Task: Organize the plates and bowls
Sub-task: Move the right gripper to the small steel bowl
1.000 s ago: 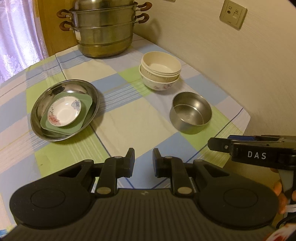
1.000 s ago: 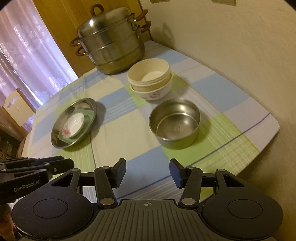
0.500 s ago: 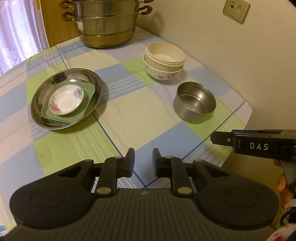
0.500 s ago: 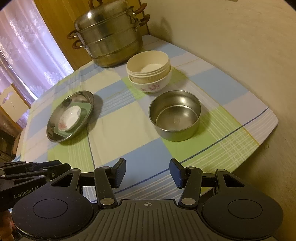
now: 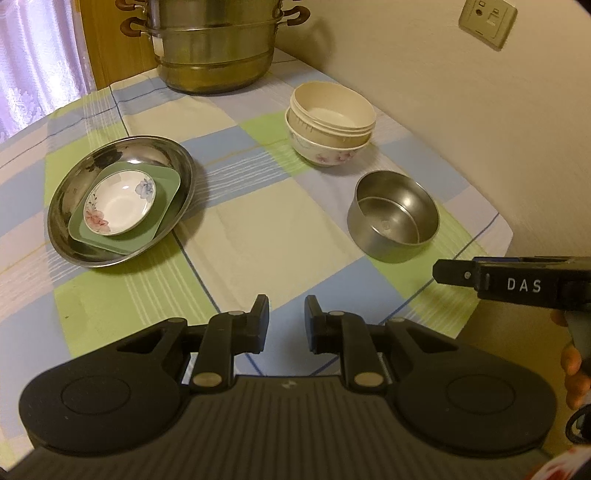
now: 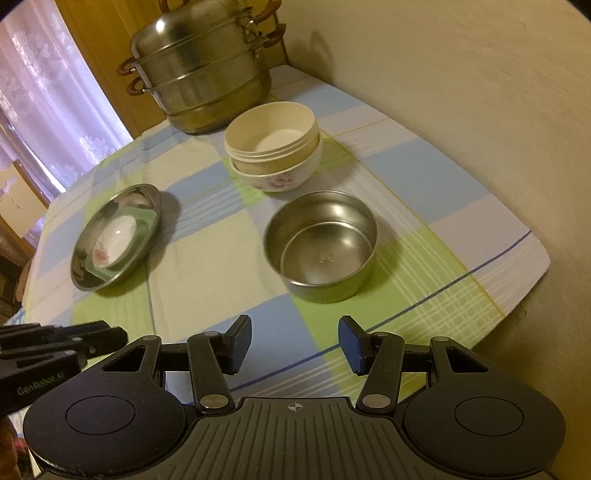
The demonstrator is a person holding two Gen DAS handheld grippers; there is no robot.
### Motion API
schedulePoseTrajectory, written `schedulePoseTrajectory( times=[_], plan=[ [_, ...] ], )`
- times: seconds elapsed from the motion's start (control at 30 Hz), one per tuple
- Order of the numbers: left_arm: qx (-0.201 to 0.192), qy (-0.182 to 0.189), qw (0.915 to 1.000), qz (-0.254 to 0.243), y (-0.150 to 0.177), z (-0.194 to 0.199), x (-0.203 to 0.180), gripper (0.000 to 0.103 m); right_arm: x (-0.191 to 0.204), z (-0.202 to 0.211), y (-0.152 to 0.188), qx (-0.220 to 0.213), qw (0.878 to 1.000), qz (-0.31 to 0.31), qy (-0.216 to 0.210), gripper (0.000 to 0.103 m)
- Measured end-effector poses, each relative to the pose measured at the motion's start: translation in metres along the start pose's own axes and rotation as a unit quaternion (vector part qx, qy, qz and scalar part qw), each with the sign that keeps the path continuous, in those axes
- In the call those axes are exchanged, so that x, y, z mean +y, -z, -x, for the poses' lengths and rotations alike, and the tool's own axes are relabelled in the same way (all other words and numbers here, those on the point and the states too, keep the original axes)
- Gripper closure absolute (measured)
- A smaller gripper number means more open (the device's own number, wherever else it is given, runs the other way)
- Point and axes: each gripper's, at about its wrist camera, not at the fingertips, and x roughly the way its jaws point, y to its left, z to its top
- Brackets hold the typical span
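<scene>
Your left gripper (image 5: 286, 319) hovers over the near edge of the checked tablecloth (image 5: 258, 206), its tongs a narrow gap apart and holding nothing. Your right gripper (image 6: 295, 341) has its tongs spread wider, also empty, aimed at the steel bowl (image 6: 321, 245), which sits upright, mouth up, near the table's right corner. Behind it, a cream bowl (image 5: 330, 110) nests in a floral bowl (image 5: 325, 153). Well to the left, a steel plate (image 5: 122, 199) carries a green square plate (image 5: 162, 206) and a floral saucer (image 5: 120, 203), all lying flat. Round pieces, so no long axis. Only the left view shows the wall socket (image 5: 487, 20); only the right shows the steamer pot's (image 6: 199, 79) lid.
</scene>
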Motion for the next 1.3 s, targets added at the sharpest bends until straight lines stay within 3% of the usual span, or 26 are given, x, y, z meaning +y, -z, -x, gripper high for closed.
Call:
schedulePoseTrajectory(
  times=[0.17,0.47,1.13,1.3],
  plan=[
    [0.008,-0.006,0.9999,0.004,-0.007,-0.014,-0.009,0.085,-0.017,-0.009,-0.008,0.005,1.000,0.005,0.008,0.051],
    [0.028,0.023,0.9989,0.029,-0.023,-0.041,-0.027,0.085,-0.053,-0.023,-0.021,0.010,1.000,-0.004,0.027,0.051],
    [0.004,0.042,0.9985,0.035,-0.058,-0.082,-0.060,0.085,-0.074,-0.058,-0.053,-0.008,0.999,0.034,-0.011,0.051],
    [0.014,0.039,0.9984,0.038,-0.064,-0.099,-0.065,0.085,-0.074,-0.072,-0.058,-0.006,0.999,0.046,-0.017,0.059]
  ],
)
